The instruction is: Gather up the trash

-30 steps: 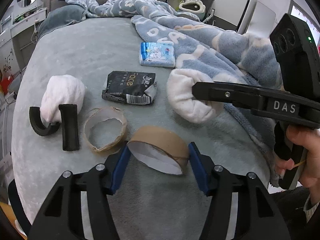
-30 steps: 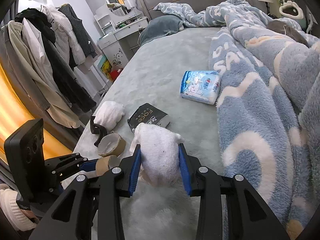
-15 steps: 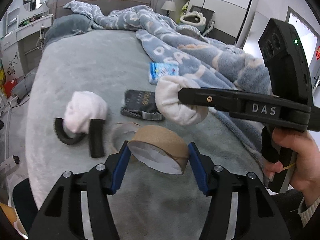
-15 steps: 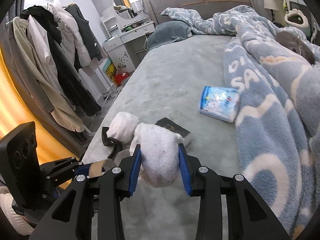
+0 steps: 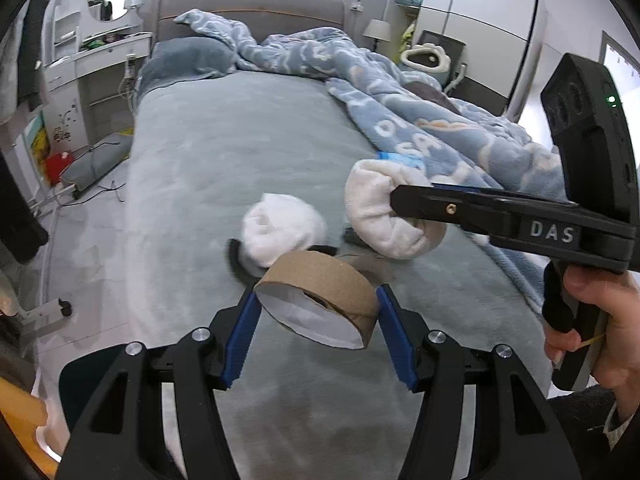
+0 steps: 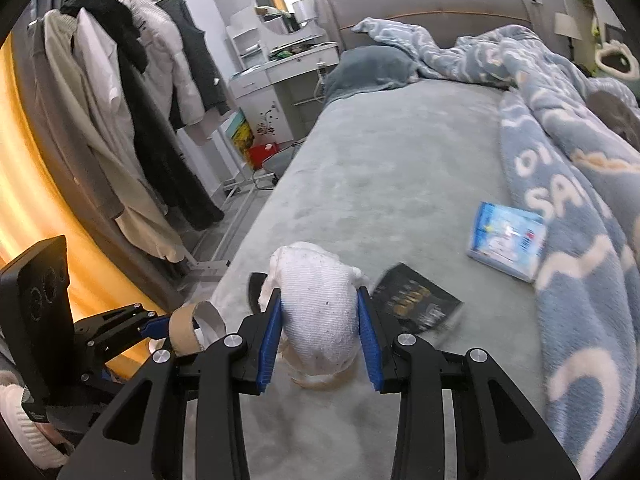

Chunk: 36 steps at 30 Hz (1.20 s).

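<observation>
A brown cardboard tape ring [image 5: 320, 284] is clamped between the blue pads of my left gripper [image 5: 318, 316], lifted above the grey bed [image 5: 240, 152]. My right gripper [image 6: 320, 328] is shut on a white rolled cloth [image 6: 320, 312]; from the left wrist, the white rolled cloth [image 5: 384, 216] hangs at the tip of the right gripper [image 5: 404, 202]. Left on the bed are another white bundle [image 5: 280, 232] with a black curved piece [image 5: 234, 258], a black packet [image 6: 416, 300], a blue tissue packet [image 6: 506, 240] and a second cardboard ring [image 6: 320, 380], mostly hidden.
A blue fleece blanket [image 6: 580, 184] is heaped along the bed's right side. Left of the bed are a clothes rack [image 6: 120, 120], a dressing table [image 6: 288, 64] and floor with cables [image 5: 92, 168]. A hand [image 5: 596, 312] holds the right gripper's handle.
Both grippers have risen and drawn back from the bed with their loads. The items left on the bed now look farther off, and more of the floor shows at the left.
</observation>
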Available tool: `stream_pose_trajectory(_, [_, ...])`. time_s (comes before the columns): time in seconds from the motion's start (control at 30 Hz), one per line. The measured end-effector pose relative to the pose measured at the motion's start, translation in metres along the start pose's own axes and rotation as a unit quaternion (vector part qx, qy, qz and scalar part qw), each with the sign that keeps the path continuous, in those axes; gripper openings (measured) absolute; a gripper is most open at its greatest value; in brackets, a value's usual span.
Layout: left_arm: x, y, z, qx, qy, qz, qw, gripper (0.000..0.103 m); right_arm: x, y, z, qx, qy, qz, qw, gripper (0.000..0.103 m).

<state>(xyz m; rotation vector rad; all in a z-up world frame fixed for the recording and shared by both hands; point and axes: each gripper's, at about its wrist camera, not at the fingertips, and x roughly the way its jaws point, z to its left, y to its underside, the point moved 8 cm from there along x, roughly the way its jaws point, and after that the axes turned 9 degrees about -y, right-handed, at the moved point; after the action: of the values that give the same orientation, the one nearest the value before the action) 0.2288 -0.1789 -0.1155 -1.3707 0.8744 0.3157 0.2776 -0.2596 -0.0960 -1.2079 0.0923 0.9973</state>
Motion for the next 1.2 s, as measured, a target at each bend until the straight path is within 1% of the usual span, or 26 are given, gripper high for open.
stream_pose_trajectory(0.17, [-0.003, 0.001, 0.024, -0.011, -0.019, 0.003, 0.9998, 0.062, 0.013, -0.007, 0.019, -0.014, -0.009, 0.001, 1.000, 0.037])
stream_pose_trajectory(0.27, [-0.006, 0.003, 0.037, -0.017, -0.028, 0.004, 0.9995, 0.062, 0.024, -0.009, 0.030, -0.015, -0.026, 0.005, 1.000, 0.037])
stream_pose_trajectory(0.4, [-0.007, 0.007, 0.055, -0.026, -0.037, 0.011, 0.9989, 0.062, 0.033, -0.011, 0.044, -0.028, -0.029, 0.011, 0.999, 0.037])
stream_pose_trajectory(0.73, [-0.005, 0.027, 0.102, -0.052, -0.065, 0.045, 0.9955, 0.062, 0.064, -0.020, 0.078, -0.042, -0.050, 0.021, 0.998, 0.037])
stream_pose_trajectory(0.93, [-0.001, 0.041, 0.135, -0.084, -0.078, 0.073, 0.9908, 0.062, 0.085, -0.021, 0.100, -0.055, -0.063, 0.035, 0.996, 0.037])
stream_pose_trajectory(1.2, [0.000, 0.059, 0.162, -0.095, -0.091, 0.101, 0.9860, 0.062, 0.111, -0.020, 0.125, -0.064, -0.079, 0.050, 0.994, 0.037])
